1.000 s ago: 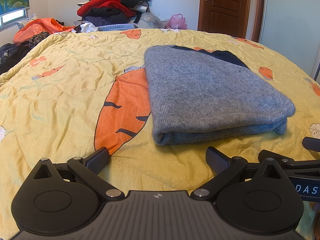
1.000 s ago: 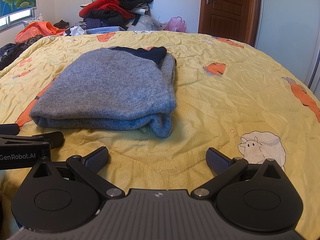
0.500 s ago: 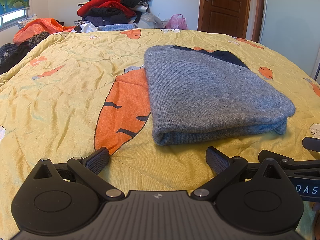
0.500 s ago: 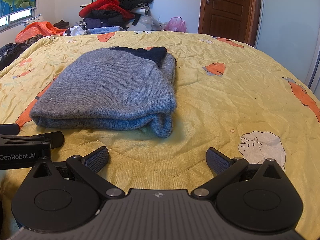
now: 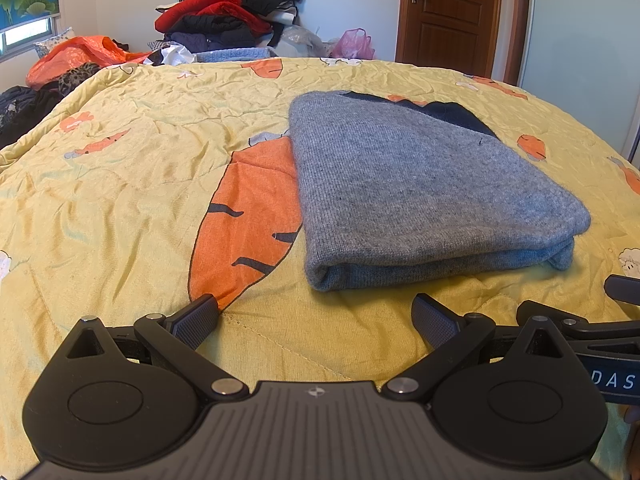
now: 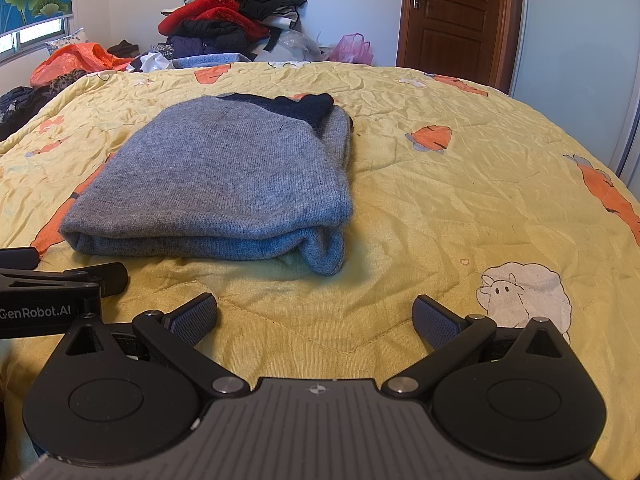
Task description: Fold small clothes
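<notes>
Above yellow quilt (image 5: 120,200), both tongs (image 5: 316,314) (image 6: 316,314) gape wide, empty.

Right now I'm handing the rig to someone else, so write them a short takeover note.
Left gripper: open, empty, above the yellow carrot-print quilt.
Right gripper: open, empty, beside it.
The grey knitted sweater lies folded into a compact stack in front of both grippers, with a dark navy part showing at its far edge.
Done: this fold looks finished.
Left: possibly the heap of clothes beyond the bed.
</notes>
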Tool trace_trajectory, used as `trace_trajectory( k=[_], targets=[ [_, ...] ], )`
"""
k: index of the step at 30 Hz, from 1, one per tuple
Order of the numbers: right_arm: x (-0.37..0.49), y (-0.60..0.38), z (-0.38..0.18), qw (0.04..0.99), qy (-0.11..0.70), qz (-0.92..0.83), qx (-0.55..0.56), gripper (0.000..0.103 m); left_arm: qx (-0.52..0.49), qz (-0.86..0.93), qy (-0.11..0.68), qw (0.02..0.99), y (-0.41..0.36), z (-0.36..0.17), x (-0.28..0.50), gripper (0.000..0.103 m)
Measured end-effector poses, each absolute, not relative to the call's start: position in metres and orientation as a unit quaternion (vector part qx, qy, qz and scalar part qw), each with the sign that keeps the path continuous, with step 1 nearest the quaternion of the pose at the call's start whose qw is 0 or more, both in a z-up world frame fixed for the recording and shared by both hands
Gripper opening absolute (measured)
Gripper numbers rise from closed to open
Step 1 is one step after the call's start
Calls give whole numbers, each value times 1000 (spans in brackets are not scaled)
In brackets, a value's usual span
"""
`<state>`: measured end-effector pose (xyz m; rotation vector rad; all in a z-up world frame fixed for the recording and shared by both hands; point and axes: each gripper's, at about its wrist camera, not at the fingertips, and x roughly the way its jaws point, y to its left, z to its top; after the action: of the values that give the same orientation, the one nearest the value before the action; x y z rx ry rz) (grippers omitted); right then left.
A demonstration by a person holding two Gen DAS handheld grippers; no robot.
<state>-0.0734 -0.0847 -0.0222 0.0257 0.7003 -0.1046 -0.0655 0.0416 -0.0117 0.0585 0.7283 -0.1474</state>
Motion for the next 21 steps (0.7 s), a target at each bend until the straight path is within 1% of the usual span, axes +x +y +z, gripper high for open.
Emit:
trace_trajectory(
  k=[21],
  targets=[
    [-74,-85,-22,938,343,-51,13,103,26,-68,356,932,42,-11,-66,103]
  ],
)
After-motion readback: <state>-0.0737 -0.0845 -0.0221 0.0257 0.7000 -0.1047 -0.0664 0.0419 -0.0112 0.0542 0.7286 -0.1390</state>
